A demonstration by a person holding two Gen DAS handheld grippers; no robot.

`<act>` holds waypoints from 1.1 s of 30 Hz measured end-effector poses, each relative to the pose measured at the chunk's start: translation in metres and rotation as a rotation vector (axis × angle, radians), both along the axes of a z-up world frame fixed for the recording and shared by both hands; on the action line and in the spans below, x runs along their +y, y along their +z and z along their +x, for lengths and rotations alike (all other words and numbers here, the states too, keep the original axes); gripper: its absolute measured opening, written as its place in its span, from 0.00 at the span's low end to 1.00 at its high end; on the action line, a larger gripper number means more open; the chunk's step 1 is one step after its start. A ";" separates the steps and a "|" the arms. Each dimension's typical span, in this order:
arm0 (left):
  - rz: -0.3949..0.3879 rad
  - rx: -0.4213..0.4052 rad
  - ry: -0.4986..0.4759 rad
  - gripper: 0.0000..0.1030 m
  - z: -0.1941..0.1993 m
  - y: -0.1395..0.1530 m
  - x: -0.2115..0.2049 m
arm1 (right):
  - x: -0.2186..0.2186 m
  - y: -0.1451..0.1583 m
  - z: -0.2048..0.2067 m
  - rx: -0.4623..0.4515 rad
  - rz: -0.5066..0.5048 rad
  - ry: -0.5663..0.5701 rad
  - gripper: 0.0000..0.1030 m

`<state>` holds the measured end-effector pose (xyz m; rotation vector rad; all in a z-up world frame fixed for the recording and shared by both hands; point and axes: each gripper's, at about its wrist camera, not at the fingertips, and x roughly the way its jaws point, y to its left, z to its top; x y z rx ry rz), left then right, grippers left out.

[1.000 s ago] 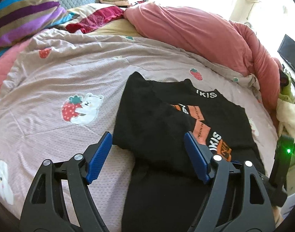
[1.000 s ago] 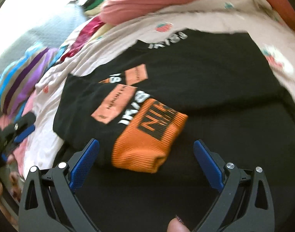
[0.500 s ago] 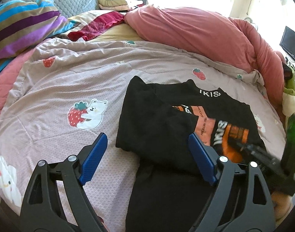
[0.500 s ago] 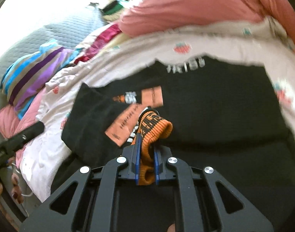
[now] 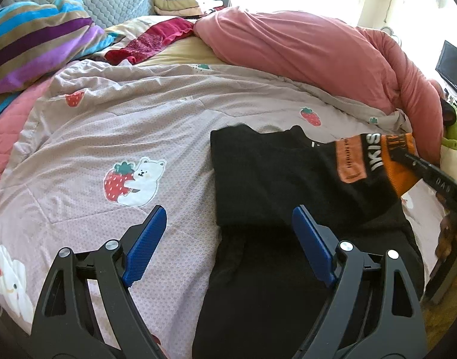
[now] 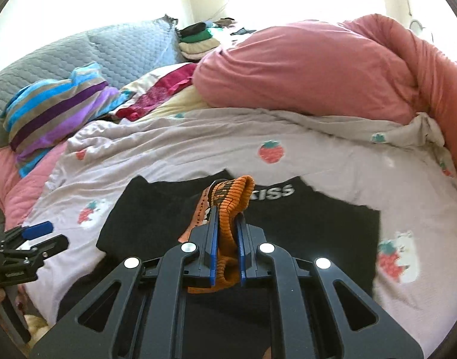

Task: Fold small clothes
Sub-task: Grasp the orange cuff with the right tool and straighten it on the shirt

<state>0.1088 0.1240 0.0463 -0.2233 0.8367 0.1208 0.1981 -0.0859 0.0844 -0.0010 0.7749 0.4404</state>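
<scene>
Two views, taken in turn. From the left wrist, the left gripper (image 5: 228, 240) hangs over the bedspread (image 5: 114, 125) with its blue jaws spread wide and nothing between them; the left jaw is over bare cloth at lower centre, the right jaw over the near part of the black sweater (image 5: 273, 185). The sweater lies right of centre, its long axis running from the bottom edge of the frame up toward the collar at mid-frame. At the right edge the sleeve's orange cuff (image 5: 399, 164) is lifted off the body of the garment, gripped by the dark tip of the right gripper (image 5: 406, 157), which enters from the right. A pink quilt (image 5: 303, 59) and a striped pillow (image 5: 33, 48) fill the top of the frame. From the right wrist, the right gripper (image 6: 227, 239) sits at lower centre, its jaws closed almost together on the orange cuff (image 6: 231, 191), which bunches up above them and hangs out below. The sweater (image 6: 303, 227) spreads flat beneath, collar toward the top of the frame, and the sleeve trails off to the left of the jaws. The left gripper (image 6: 33, 236) shows small at the left edge, beside the garment's left border. Judging by this, the right hand owns the sleeve, and the coming move depends on carrying the cuff across the body's long axis; the left hand is nearer the left edge to steady it.
</scene>
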 end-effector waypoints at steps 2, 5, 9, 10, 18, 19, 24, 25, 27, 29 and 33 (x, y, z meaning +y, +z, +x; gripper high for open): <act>0.005 0.005 -0.004 0.76 0.004 -0.001 -0.001 | -0.012 -0.003 0.004 0.001 -0.017 -0.021 0.09; 0.013 0.010 -0.011 0.76 0.011 -0.003 -0.005 | -0.025 -0.009 0.007 0.012 -0.030 -0.047 0.09; 0.026 0.023 -0.029 0.76 0.024 -0.006 -0.012 | -0.039 -0.020 0.009 0.030 -0.042 -0.076 0.09; 0.032 0.026 -0.035 0.76 0.027 -0.007 -0.015 | -0.042 -0.024 0.009 0.034 -0.045 -0.084 0.09; 0.053 0.061 -0.066 0.76 0.054 -0.020 -0.026 | -0.051 -0.038 0.012 0.048 -0.078 -0.117 0.09; 0.050 0.065 -0.063 0.76 0.056 -0.021 -0.025 | -0.052 -0.039 0.013 0.048 -0.081 -0.119 0.09; 0.018 0.068 -0.008 0.76 0.062 -0.021 -0.001 | -0.055 -0.046 0.014 0.046 -0.112 -0.136 0.09; 0.014 0.067 0.004 0.76 0.063 -0.020 0.004 | -0.056 -0.048 0.015 0.049 -0.116 -0.139 0.09; 0.015 0.067 0.017 0.76 0.065 -0.019 0.012 | -0.057 -0.052 0.016 0.057 -0.122 -0.148 0.09; 0.017 0.065 0.031 0.76 0.067 -0.017 0.018 | -0.057 -0.055 0.016 0.064 -0.126 -0.158 0.09; 0.010 0.064 0.024 0.73 0.072 -0.016 0.018 | -0.059 -0.062 0.017 0.080 -0.148 -0.186 0.11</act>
